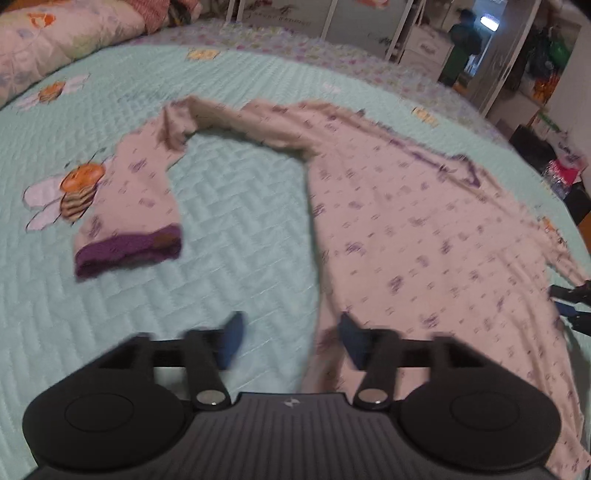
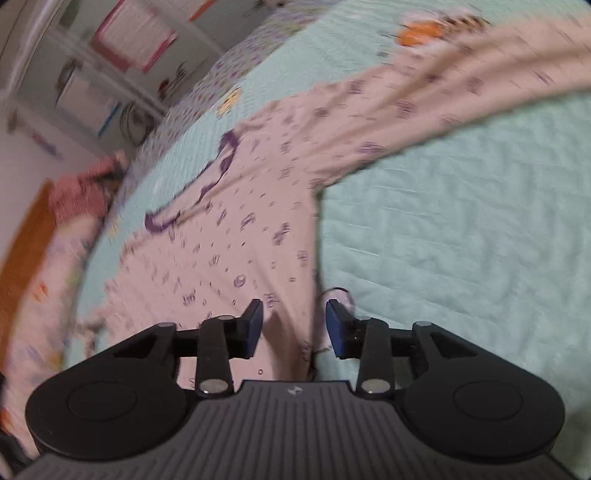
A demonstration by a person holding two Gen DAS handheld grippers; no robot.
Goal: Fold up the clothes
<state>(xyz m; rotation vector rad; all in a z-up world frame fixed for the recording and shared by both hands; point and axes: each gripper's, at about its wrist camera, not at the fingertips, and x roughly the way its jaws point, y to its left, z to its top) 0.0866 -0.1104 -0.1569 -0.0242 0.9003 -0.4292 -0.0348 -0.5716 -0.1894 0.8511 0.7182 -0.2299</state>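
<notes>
A pink long-sleeved shirt (image 1: 406, 229) with a small purple print lies spread on a mint quilted bedspread (image 1: 236, 206). Its left sleeve (image 1: 147, 184) bends back toward me and ends in a purple cuff (image 1: 125, 251). The purple neckline (image 1: 461, 170) lies at the far right. My left gripper (image 1: 291, 332) stands open over the shirt's near side edge, pads clear of the cloth. In the right wrist view my right gripper (image 2: 295, 325) is open, with the shirt's (image 2: 240, 229) edge lying between its blue pads (image 2: 255, 325). The right gripper's fingertips also show at the left view's right edge (image 1: 569, 299).
A floral pillow (image 1: 55, 40) lies at the bed's far left. Wardrobe doors (image 1: 369, 22) and floor clutter (image 1: 561, 170) stand beyond the bed. A person (image 1: 461, 44) shows far off. White shelves (image 2: 110, 55) and a pink cloth (image 2: 81, 192) sit past the bed's edge.
</notes>
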